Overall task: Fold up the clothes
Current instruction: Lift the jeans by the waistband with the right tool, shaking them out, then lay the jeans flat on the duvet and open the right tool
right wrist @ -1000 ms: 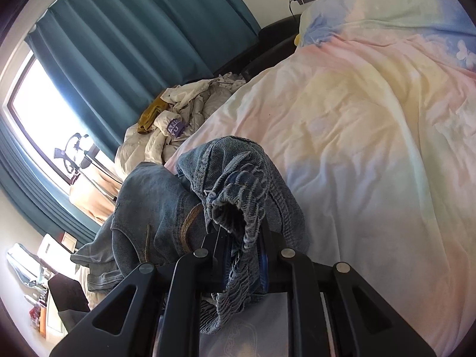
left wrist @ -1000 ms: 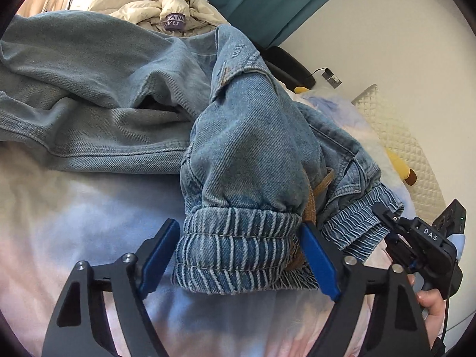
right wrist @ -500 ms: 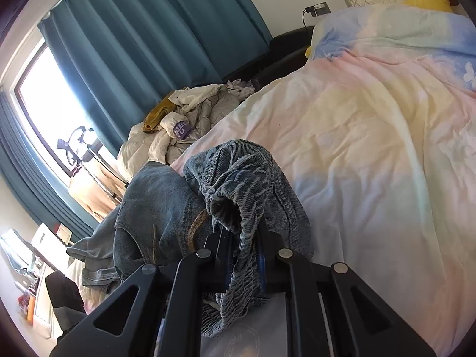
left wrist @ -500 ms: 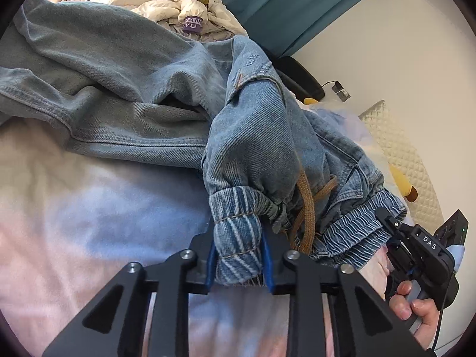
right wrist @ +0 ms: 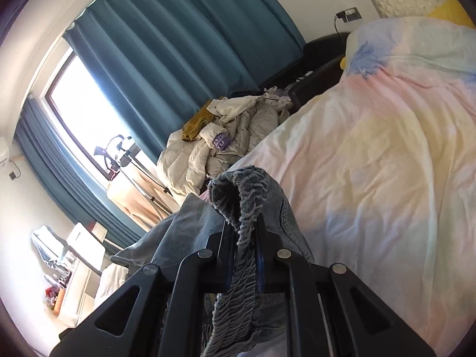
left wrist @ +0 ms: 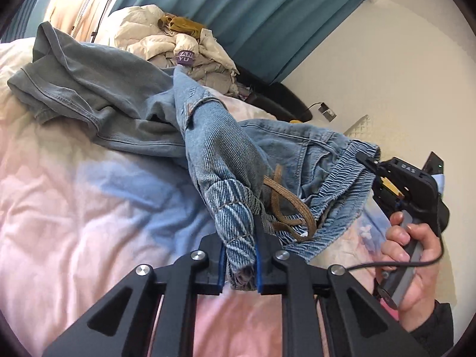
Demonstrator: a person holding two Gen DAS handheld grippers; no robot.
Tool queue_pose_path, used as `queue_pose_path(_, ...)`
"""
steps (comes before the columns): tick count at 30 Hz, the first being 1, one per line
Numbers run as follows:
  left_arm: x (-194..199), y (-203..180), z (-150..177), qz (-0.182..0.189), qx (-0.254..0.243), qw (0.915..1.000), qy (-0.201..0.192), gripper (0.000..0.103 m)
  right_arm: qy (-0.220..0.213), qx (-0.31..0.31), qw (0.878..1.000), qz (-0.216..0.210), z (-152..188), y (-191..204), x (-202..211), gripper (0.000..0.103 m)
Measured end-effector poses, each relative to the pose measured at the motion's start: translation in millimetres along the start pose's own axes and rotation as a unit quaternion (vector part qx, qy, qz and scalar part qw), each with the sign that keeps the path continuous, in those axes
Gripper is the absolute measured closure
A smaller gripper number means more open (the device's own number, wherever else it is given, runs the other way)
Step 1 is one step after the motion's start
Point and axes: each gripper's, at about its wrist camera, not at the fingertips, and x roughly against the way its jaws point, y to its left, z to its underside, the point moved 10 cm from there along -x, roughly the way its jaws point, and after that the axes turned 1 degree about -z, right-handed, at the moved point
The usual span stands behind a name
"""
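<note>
- Where the two wrist views overlap, a bed (left wrist: 74,208) under a pastel pink, blue and yellow cover fills most of the space, its far end running up to a dark headboard (right wrist: 321,50) against a white wall
- Behind it, teal curtains (right wrist: 166,59) hang beside a bright window (right wrist: 77,110)
- Across the near part of the bed lie the jeans (left wrist: 98,95), pale blue denim; the legs trail off in a rumpled heap toward the far left in the left view, while the waist end is raised off the cover between the two grippers
- Beyond the jeans, at the bed's far edge, sits a pile (left wrist: 184,50) of cream padded clothes with a mustard piece on top and a purple label showing
- At the right of the left view, a hand (left wrist: 416,267) in a dark sleeve grips the handle of the right gripper (left wrist: 367,160), a black cable looping past it
- At the bottom of that same view the left gripper (left wrist: 239,263) has just been closing, and its blue pads are now clenched on a bunched fold of the ribbed elastic waistband (left wrist: 232,217)
- Seen in its own view, the right gripper (right wrist: 244,253) is likewise clamped tight on the gathered waistband (right wrist: 244,196), which arches up over the jaws and hangs down between them
- Just right of the left gripper, a brown drawstring (left wrist: 285,202) loops out of the waist and dangles free
</note>
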Motion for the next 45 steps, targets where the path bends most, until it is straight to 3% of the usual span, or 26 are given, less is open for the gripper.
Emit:
queue_pose_path(7, 5, -74, -4, 0.045, -0.025, 0.9982, -0.032, 0.088, 0.001, 0.047, 0.998, -0.035, -74, 10, -9, 0.093)
queue_pose_path(11, -29, -124, -13, 0.070, -0.056, 0.9957, -0.025, 0.088, -0.015, 0.046, 0.998, -0.045, -119, -5, -13, 0.093)
queue_pose_path(18, -115, -177, -11, 0.092, -0.097, 0.9909, -0.014, 0.088, -0.016, 0.078, 0.997, -0.002, -170, -67, -64, 0.093)
queue_pose_path(23, -182, -182, 14, 0.078, -0.135, 0.9878, 0.011, 0.088, -0.015, 0.127, 0.991, 0.042, -160, -122, -115, 0.093)
queue_pose_path(30, -250, -172, 44, 0.058, -0.149, 0.9855, 0.057, 0.088, 0.028, 0.102, 0.990, 0.095, -121, -214, -181, 0.092)
queue_pose_path(35, -252, -173, 35, 0.057, -0.162, 0.9825, 0.073, 0.084, 0.033, 0.086, 0.992, 0.091, -110, -240, -185, 0.083)
queue_pose_path(38, -249, -172, 24, 0.056, -0.172, 0.9797, 0.087, 0.067, 0.034, 0.077, 0.991, 0.100, -114, -238, -168, 0.071)
queue_pose_path(40, -230, -181, 21, 0.061, -0.192, 0.9762, 0.081, 0.048, 0.040, 0.073, 0.991, 0.109, -115, -233, -154, 0.068)
queue_pose_path(45, -171, -199, 21, 0.063, -0.259, 0.9612, 0.071, 0.046, 0.034, 0.080, 0.989, 0.119, -109, -208, -101, 0.067)
